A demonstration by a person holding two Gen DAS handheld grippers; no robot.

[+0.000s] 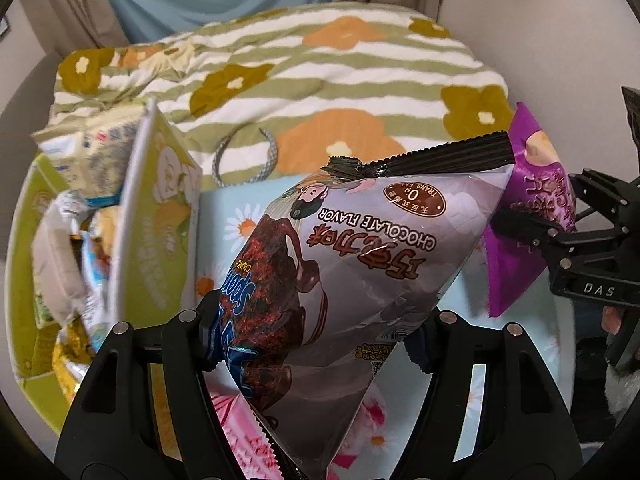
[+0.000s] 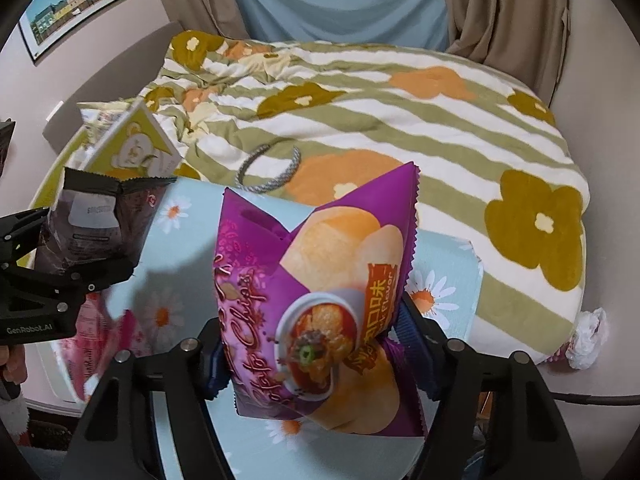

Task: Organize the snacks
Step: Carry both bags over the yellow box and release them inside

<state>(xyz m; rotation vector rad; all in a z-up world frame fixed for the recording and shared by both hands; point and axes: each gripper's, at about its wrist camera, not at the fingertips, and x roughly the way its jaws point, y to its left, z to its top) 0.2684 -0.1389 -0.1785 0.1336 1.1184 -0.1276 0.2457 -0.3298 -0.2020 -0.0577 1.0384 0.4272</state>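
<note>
A: Where's the chocolate snack bag [image 1: 360, 248] rel. to the left gripper [image 1: 308, 344]?

B: Right between its fingers, clenched on the bag's lower part. Bag's upside down in the left wrist view, black crimped seal at the far end, tilted to the right. It's lifted off the daisy-print box [image 1: 224, 216] below

A: And the right gripper [image 2: 312, 356]?

B: Grasping the purple chip bag [image 2: 320, 280]. Blue pads [image 2: 408, 320] pinch its lower half from both sides, foil crumpled inward there; top fans open above the claw. Also held up over the daisy box

A: How do the two sit vs. each other?

B: Side by side, near. From the left cam the purple bag shows just behind the choc bag's right edge, can't tell if they touch

A: Other snacks?

B: Green carton [image 1: 156, 216] to the left, stuffed w/ assorted packets. Pink packet [image 1: 244, 432] lying under the left claw. All on or by a bed w/ a striped floral blanket [image 2: 400, 120]; a grey cord loop [image 2: 268, 172] lies on it just past the box
</note>
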